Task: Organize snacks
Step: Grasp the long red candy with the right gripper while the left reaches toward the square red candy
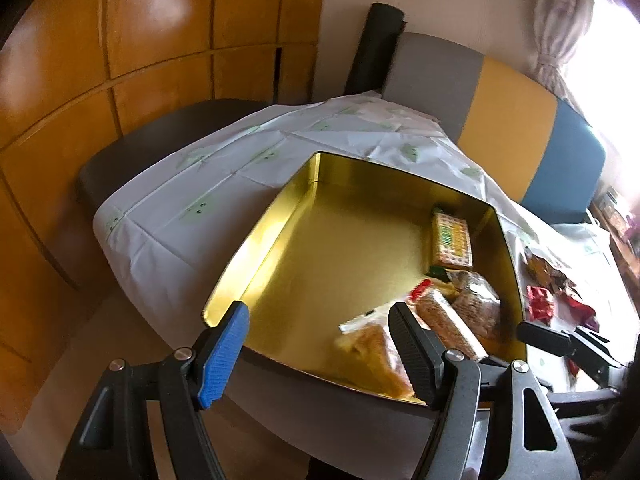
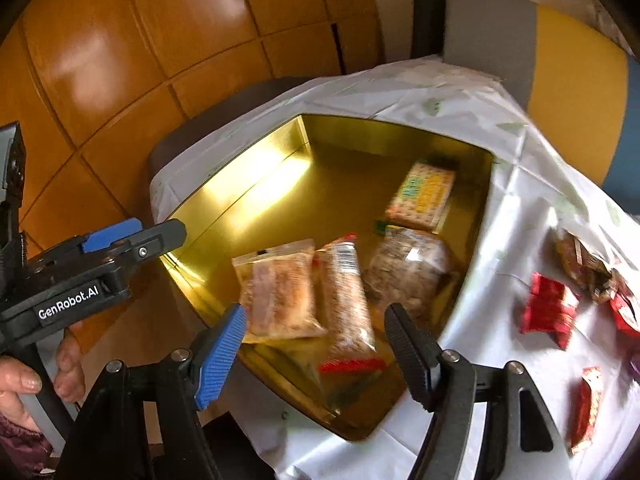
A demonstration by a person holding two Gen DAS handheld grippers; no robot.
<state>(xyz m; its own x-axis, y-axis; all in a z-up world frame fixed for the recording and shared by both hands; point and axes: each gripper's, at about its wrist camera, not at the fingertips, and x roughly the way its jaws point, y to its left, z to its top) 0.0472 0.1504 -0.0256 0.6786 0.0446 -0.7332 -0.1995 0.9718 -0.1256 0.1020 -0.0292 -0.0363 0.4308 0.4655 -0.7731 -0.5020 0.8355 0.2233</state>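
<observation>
An open gold tin (image 1: 280, 216) (image 2: 240, 184) sits on the white-clothed table. Along its right side lie a yellow cracker pack (image 1: 452, 240) (image 2: 424, 196), a dark crumbly bag (image 1: 476, 308) (image 2: 408, 268), a long packet with red ends (image 2: 348, 304) (image 1: 448, 324) and a clear cake packet (image 2: 280, 292) (image 1: 372, 344). My right gripper (image 2: 316, 352) hovers open over the tin's near corner, above the long packet and the cake packet, its pads touching neither. My left gripper (image 1: 320, 344) (image 2: 160, 236) stands open at the tin's near left edge with nothing between its fingers.
Loose snacks lie on the cloth right of the tin: red packets (image 2: 548, 312) (image 1: 540, 304), a brown bag (image 2: 580, 264) and a small red packet (image 2: 586, 408). A person's hand (image 2: 24, 380) holds the left gripper. A grey, yellow and blue seat back (image 1: 508, 120) stands behind the table, with wooden panels to the left.
</observation>
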